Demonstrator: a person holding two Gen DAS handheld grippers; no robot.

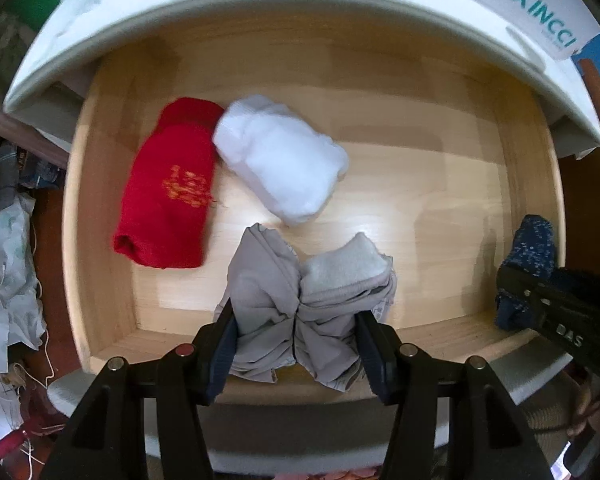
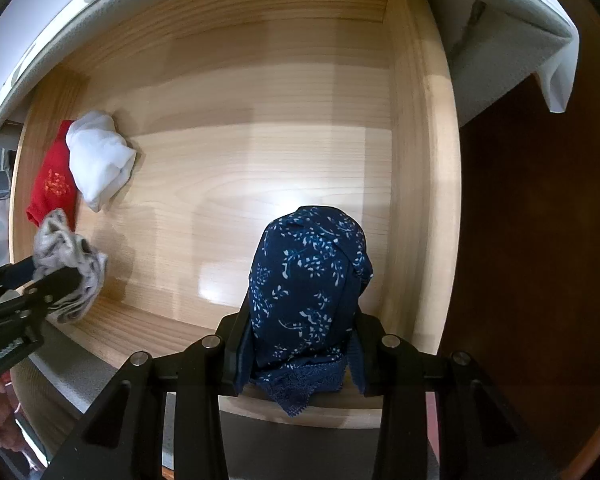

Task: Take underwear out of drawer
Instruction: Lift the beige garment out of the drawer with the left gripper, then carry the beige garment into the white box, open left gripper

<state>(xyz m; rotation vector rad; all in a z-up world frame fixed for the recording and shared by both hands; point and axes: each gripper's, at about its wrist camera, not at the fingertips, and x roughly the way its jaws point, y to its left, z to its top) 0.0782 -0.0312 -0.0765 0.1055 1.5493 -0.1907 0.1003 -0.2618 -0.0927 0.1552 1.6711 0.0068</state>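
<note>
An open wooden drawer (image 1: 420,92) (image 2: 260,60) holds folded underwear. My left gripper (image 1: 296,344) is shut on a bunched grey underwear (image 1: 308,300) at the drawer's front edge; it also shows in the right wrist view (image 2: 66,268). My right gripper (image 2: 300,356) is shut on a dark blue floral underwear (image 2: 308,280) with a lace hem, near the drawer's front right; it shows at the right of the left wrist view (image 1: 534,248). A red underwear (image 1: 168,188) (image 2: 50,188) and a white one (image 1: 284,156) (image 2: 100,156) lie side by side on the drawer floor at the left.
A white cabinet top (image 1: 260,4) overhangs the back of the drawer. A white box with teal lettering (image 1: 548,4) stands on it. Crumpled clothes and bags (image 1: 8,272) lie on the floor to the left. A dark wooden panel (image 2: 540,240) is at the right.
</note>
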